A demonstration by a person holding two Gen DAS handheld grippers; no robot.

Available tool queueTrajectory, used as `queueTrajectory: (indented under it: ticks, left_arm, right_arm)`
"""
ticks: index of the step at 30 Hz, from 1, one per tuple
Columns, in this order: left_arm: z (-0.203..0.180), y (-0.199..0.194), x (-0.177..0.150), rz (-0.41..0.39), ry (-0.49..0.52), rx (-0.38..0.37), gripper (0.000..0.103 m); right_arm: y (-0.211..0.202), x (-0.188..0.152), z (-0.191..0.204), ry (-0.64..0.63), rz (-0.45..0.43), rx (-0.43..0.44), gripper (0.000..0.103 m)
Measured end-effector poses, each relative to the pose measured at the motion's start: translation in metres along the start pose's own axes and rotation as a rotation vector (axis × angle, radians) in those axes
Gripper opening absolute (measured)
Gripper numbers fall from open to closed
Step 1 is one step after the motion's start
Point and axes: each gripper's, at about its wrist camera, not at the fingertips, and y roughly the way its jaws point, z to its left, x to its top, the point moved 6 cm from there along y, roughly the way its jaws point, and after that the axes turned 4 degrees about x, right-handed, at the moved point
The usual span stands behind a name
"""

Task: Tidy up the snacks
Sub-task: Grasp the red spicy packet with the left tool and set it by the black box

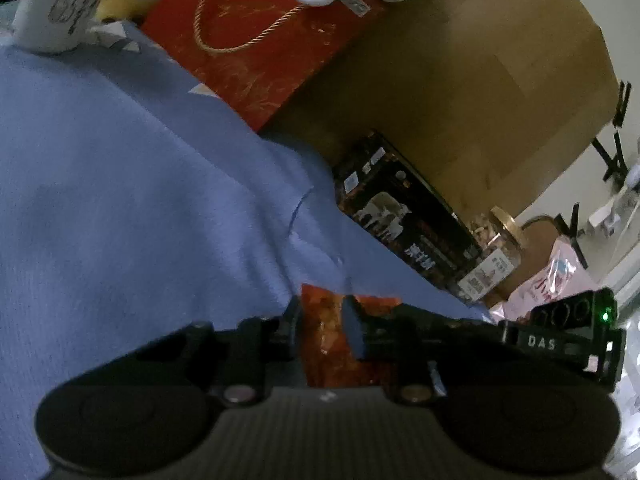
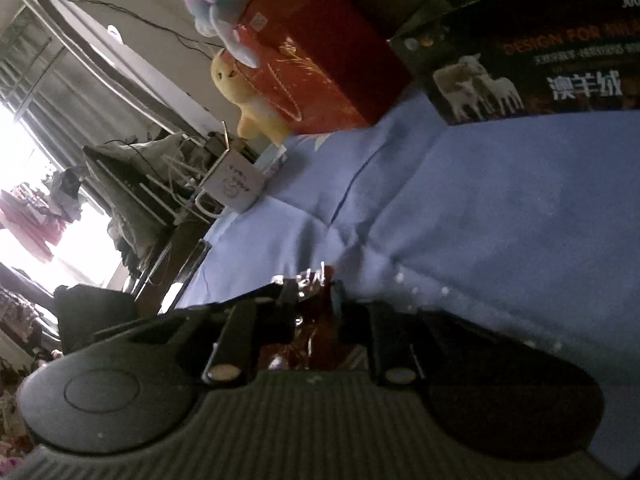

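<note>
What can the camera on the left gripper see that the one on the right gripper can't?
Only the left view shows a gold-lidded jar, a pink bag and the other gripper's body. Only the right view shows a yellow plush toy and a bright window. Both share the blue cloth, red gift bag and black box. The left gripper pinches an orange snack packet; the right gripper pinches a dark red packet.

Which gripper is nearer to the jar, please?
Right, probably: the right gripper sits just below the jar in the left view; the left gripper is farther off, over the cloth.
</note>
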Motion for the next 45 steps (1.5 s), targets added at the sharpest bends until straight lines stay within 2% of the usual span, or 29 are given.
queueTrajectory:
  ticks: [5,8,12,17,19,21,22,24,25,26,27,29,31,32,33,34,35,37,41,45]
  left_arm:
    - [0.0,0.0,-0.001,-0.001,-0.004,-0.006,0.018]
    - [0.001,-0.001,-0.001,0.006,-0.018,-0.043,0.017]
    - [0.001,-0.003,0.0,0.008,-0.037,-0.087,0.008]
    - [-0.008,-0.009,-0.002,0.017,-0.015,-0.134,0.01]
    - [-0.006,-0.016,0.001,0.001,-0.05,-0.125,0.021]
    - [-0.005,-0.023,0.006,-0.012,-0.087,-0.143,0.038]
    - [-0.006,-0.025,0.008,-0.012,-0.096,-0.153,0.041]
    - [-0.011,-0.025,0.009,-0.004,-0.1,-0.167,0.065]
    - [-0.016,-0.023,0.008,0.002,-0.101,-0.171,0.069]
    - [-0.019,-0.021,0.008,0.012,-0.098,-0.177,0.081]
    - [-0.022,-0.018,0.007,0.023,-0.097,-0.184,0.086]
    - [-0.028,-0.01,0.004,0.056,-0.107,-0.204,0.087]
    - [-0.034,-0.002,0.003,0.08,-0.127,-0.248,0.083]
    - [-0.037,0.0,0.004,0.085,-0.129,-0.272,0.064]
    - [-0.042,0.003,0.005,0.094,-0.119,-0.302,0.036]
    - [-0.051,0.007,0.008,0.102,-0.086,-0.32,0.027]
    - [-0.057,0.009,0.012,0.09,-0.049,-0.297,0.021]
    - [-0.073,0.014,0.024,0.067,0.043,-0.279,0.018]
    - [-0.101,0.035,0.06,0.063,0.113,-0.266,0.018]
    - [-0.122,0.071,0.098,0.03,0.207,-0.194,0.018]
  right_arm:
    - [-0.001,-0.001,-0.002,0.039,-0.005,-0.002,0.019]
    - [-0.003,-0.003,-0.008,0.084,-0.01,-0.023,0.019]
    - [-0.01,-0.01,-0.011,0.166,-0.043,-0.01,0.017]
    - [-0.024,-0.015,-0.01,0.234,-0.09,0.004,0.016]
    - [-0.035,-0.012,-0.007,0.25,-0.124,0.024,0.013]
    - [-0.049,-0.008,-0.006,0.266,-0.166,0.036,0.012]
    - [-0.055,-0.006,-0.007,0.279,-0.187,0.045,0.012]
    - [-0.066,-0.002,-0.009,0.319,-0.229,0.073,0.012]
    - [-0.07,0.0,-0.01,0.335,-0.246,0.085,0.012]
    - [-0.074,0.001,-0.012,0.353,-0.262,0.104,0.012]
    - [-0.076,0.001,-0.013,0.369,-0.271,0.122,0.012]
    - [-0.077,0.001,-0.015,0.398,-0.285,0.16,0.012]
    - [-0.079,0.002,-0.016,0.418,-0.288,0.2,0.012]
    - [-0.08,0.002,-0.015,0.425,-0.287,0.217,0.012]
    - [-0.079,0.003,-0.014,0.433,-0.284,0.231,0.012]
    - [-0.078,0.004,-0.014,0.439,-0.281,0.239,0.012]
    - [-0.079,0.008,-0.015,0.437,-0.279,0.237,0.012]
    - [-0.085,0.02,-0.015,0.405,-0.297,0.207,0.012]
    - [-0.096,0.06,-0.016,0.35,-0.349,0.165,0.012]
    - [-0.096,0.11,-0.019,0.252,-0.389,0.064,0.014]
